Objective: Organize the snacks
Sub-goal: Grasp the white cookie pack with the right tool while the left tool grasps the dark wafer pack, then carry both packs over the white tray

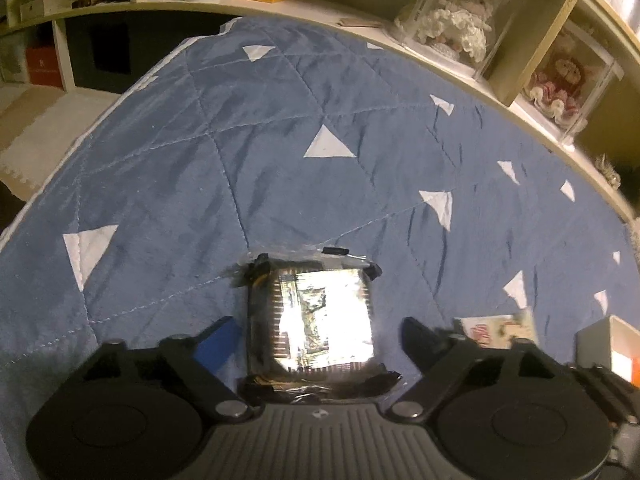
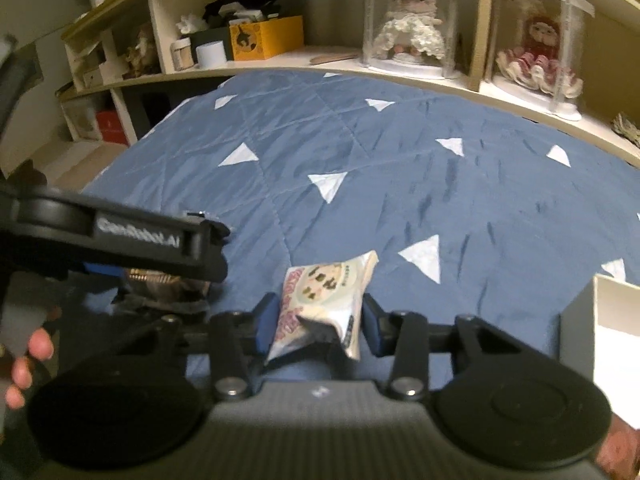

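On the blue quilt (image 1: 280,152), the left hand-held gripper (image 1: 316,336) stands spread wide around a dark shiny packet (image 1: 316,316) without touching it, while the right hand-held gripper (image 2: 318,324) pinches a pale snack pouch (image 2: 324,300) beside a white box (image 2: 600,320).

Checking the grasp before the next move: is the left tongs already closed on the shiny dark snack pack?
No, the left tongs stand wide apart around the pack.
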`<state>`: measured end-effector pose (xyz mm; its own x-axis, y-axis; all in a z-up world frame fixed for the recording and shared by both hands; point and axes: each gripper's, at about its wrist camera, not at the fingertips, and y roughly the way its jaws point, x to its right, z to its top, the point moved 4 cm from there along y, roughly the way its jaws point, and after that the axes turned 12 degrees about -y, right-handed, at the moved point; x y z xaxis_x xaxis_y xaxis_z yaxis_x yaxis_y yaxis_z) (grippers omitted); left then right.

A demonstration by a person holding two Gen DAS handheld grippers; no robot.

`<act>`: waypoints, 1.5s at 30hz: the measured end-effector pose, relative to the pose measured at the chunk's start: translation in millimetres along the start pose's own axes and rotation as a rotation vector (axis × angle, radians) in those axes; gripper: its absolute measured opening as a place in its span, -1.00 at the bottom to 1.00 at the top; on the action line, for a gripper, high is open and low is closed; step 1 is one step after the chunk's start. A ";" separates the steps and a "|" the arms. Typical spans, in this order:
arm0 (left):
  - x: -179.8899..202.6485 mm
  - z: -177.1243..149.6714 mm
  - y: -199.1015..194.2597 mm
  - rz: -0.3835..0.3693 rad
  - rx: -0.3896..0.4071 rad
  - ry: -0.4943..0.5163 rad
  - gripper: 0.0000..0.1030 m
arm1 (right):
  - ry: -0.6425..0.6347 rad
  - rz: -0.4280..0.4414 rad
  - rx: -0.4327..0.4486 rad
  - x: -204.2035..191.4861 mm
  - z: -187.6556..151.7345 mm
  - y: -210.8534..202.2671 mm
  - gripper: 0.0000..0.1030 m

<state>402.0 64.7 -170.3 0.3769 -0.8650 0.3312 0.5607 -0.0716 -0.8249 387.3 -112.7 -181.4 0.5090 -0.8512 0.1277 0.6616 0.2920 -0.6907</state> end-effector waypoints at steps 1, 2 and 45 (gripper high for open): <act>0.1 -0.1 0.7 0.009 0.006 0.006 0.46 | 0.011 0.002 0.004 1.2 -1.0 -2.6 -0.10; -0.5 0.0 0.8 0.018 0.011 0.014 0.30 | 0.019 0.004 0.005 2.5 -1.7 -4.3 -0.10; 138.4 -81.4 -120.9 -0.363 0.036 0.269 0.22 | 0.290 -0.216 0.179 148.5 -89.7 -194.3 -0.12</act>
<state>326.4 -86.7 -61.9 -0.0512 -0.8858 0.4612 0.6484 -0.3807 -0.6593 285.0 -334.9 -92.1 0.1878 -0.9817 0.0326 0.8347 0.1420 -0.5321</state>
